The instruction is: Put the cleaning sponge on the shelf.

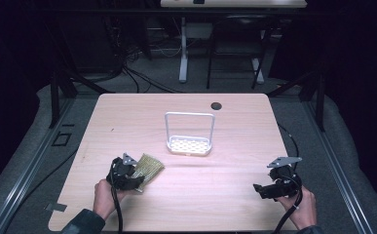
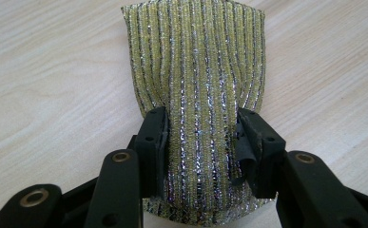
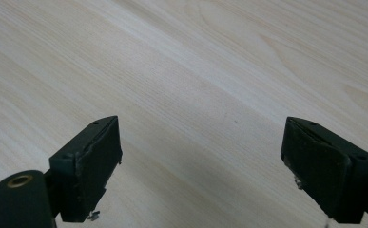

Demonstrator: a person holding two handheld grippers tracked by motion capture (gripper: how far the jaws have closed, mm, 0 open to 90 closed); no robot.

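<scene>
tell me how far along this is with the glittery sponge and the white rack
Done: the left gripper has its jaws clamped on the yellow-green glittery sponge, which lies at the table's near left. In hand: only that grip. Left: the white rack mid-table holds nothing, likely the sponge's destination. The right gripper waits open over bare wood.

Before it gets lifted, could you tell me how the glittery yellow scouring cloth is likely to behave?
Probably floppy: the scouring cloth bunches into folds where the left gripper pinches it. Likely light, being thin. Its ribbed metallic weave should resist slipping, though the free end may droop.
</scene>
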